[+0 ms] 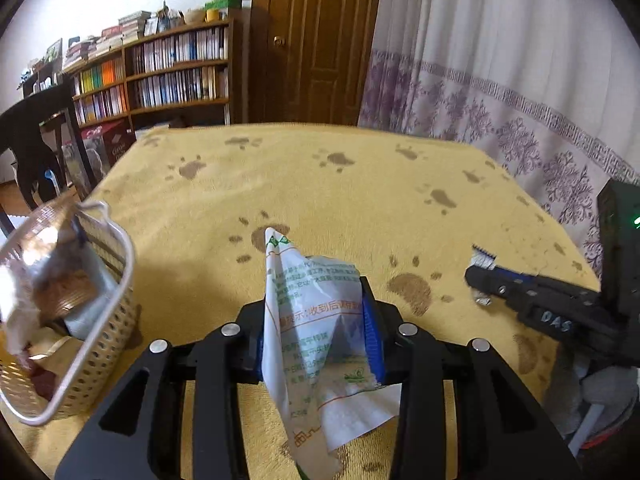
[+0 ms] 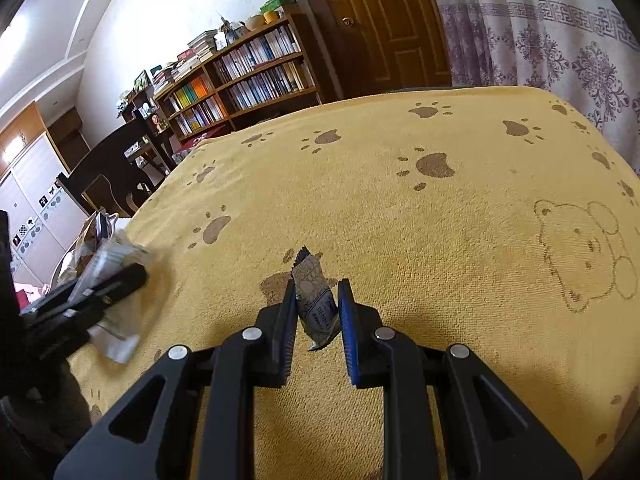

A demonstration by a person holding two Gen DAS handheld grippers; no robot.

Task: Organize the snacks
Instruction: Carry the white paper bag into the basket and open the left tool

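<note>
My left gripper (image 1: 316,300) is shut on a white snack packet (image 1: 312,320) with green and orange print, held upright above the yellow cloth. A cream perforated basket (image 1: 128,256) with several wrapped snacks stands just to its left. My right gripper (image 2: 316,292) is shut on a small grey patterned snack bar (image 2: 314,300), which stands on end between the blue pads. In the left wrist view the right gripper (image 1: 480,276) reaches in from the right, the bar's striped end (image 1: 484,256) poking past its tip. From the right wrist view, the left gripper (image 2: 104,292) looks blurred at the left.
The table wears a yellow cloth (image 2: 440,240) with brown paw prints and a bear outline (image 2: 584,252). A dark chair (image 1: 36,140) stands off the left edge. Behind are a bookshelf (image 1: 168,72), a wooden door (image 1: 320,40) and a patterned curtain (image 1: 500,80).
</note>
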